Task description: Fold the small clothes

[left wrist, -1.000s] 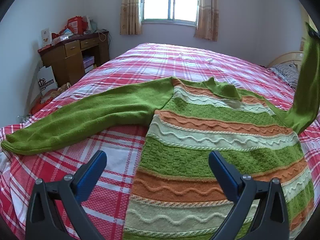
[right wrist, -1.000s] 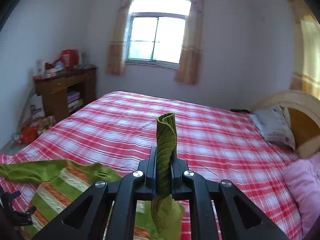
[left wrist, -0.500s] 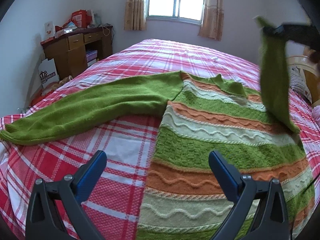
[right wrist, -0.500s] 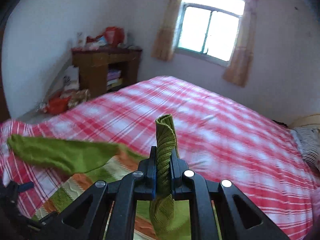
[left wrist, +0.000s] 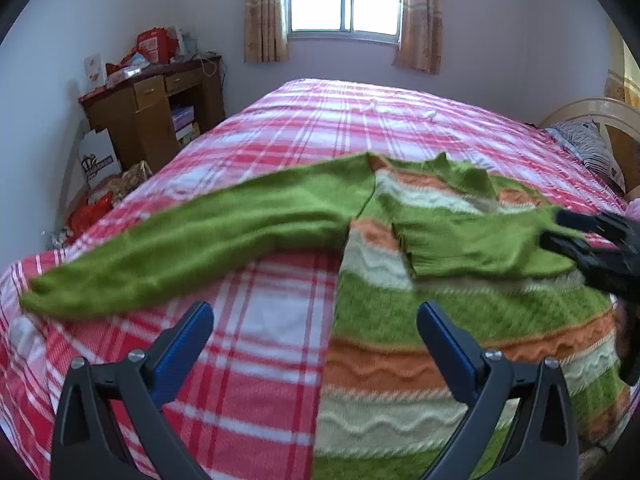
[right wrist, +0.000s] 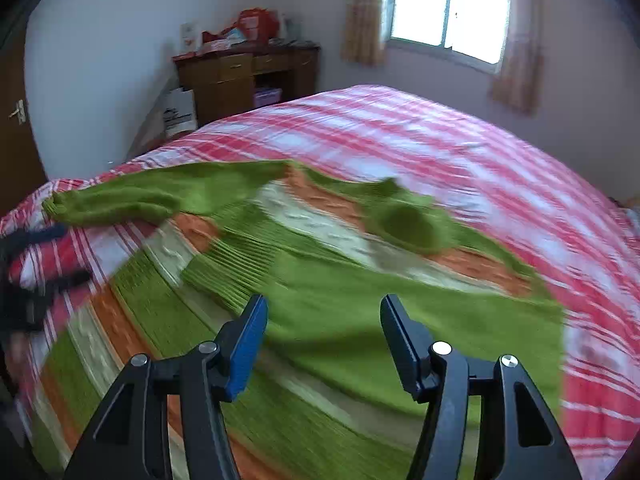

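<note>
A striped sweater point(left wrist: 420, 332) point(right wrist: 168, 312) in green, orange and cream lies flat on the red plaid bed point(left wrist: 344, 120). Its left sleeve point(left wrist: 192, 240) stretches out over the bedspread. The right sleeve point(left wrist: 472, 240) point(right wrist: 328, 312) lies folded across the chest. My left gripper point(left wrist: 314, 320) hovers open over the sweater's left edge, holding nothing. My right gripper point(right wrist: 324, 316) is just above the folded sleeve, its jaws opening with nothing pinched between them. It also shows as a dark blur point(left wrist: 596, 244) at the right in the left wrist view.
A wooden desk point(left wrist: 152, 116) point(right wrist: 248, 76) with clutter on top stands by the left wall. Bags point(left wrist: 96, 200) lie on the floor beside the bed. A window with curtains point(left wrist: 344, 0) is at the far wall, a pillow point(left wrist: 592, 148) and headboard at the right.
The right gripper came down with the green sleeve, laid it across the sweater's chest and let go. Its jaws went from shut on the sleeve to apart. The left gripper stayed put.
</note>
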Demonstrator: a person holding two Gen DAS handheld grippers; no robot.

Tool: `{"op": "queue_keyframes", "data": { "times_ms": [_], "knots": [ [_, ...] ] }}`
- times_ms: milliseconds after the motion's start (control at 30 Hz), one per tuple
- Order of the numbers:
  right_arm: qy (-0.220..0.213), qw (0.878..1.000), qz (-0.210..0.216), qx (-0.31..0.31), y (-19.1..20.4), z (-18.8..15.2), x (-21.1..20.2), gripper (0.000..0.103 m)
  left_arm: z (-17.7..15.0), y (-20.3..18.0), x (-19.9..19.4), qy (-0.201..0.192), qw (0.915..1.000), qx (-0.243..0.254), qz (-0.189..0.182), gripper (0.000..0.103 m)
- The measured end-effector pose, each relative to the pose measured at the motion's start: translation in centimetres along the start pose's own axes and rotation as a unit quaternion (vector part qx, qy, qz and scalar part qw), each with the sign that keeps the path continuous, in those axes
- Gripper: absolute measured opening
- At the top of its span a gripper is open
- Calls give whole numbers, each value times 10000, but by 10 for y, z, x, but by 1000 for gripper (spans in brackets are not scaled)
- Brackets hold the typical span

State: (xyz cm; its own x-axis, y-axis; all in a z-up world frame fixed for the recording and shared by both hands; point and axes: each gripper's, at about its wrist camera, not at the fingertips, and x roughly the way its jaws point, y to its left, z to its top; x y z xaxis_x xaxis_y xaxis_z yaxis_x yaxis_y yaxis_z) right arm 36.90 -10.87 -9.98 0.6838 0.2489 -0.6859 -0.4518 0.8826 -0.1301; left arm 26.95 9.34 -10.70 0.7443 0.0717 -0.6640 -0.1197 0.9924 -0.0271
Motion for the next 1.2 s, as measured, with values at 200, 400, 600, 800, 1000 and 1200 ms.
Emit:
{"op": "queue_keyframes", "data": {
  "times_ms": [200,400,600,800,1000,1200],
  "knots": [
    [39,9932,-727,913,-78,-39,-33,60,27,-39,23,281,9974,339,-568,101],
    [178,9860,-844,1430,-108,-79,-39,60,38,-78,81,1030,9893,339,-979,71],
    [81,9875,-721,1398,-100,-103,-43,60,33,-96,100,1020,9901,360,-894,26],
    [17,9866,-704,1469,-100,-115,-47,63,35,-93,68,385,9934,514,-953,6],
    [-23,9870,-749,1423,-101,-105,-51,64,37,-77,73,314,9950,417,-848,6],
    [-293,9943,-174,1007,-98,-47,-35,64,26,-80,90,597,9953,299,-707,20]
  ]
}}
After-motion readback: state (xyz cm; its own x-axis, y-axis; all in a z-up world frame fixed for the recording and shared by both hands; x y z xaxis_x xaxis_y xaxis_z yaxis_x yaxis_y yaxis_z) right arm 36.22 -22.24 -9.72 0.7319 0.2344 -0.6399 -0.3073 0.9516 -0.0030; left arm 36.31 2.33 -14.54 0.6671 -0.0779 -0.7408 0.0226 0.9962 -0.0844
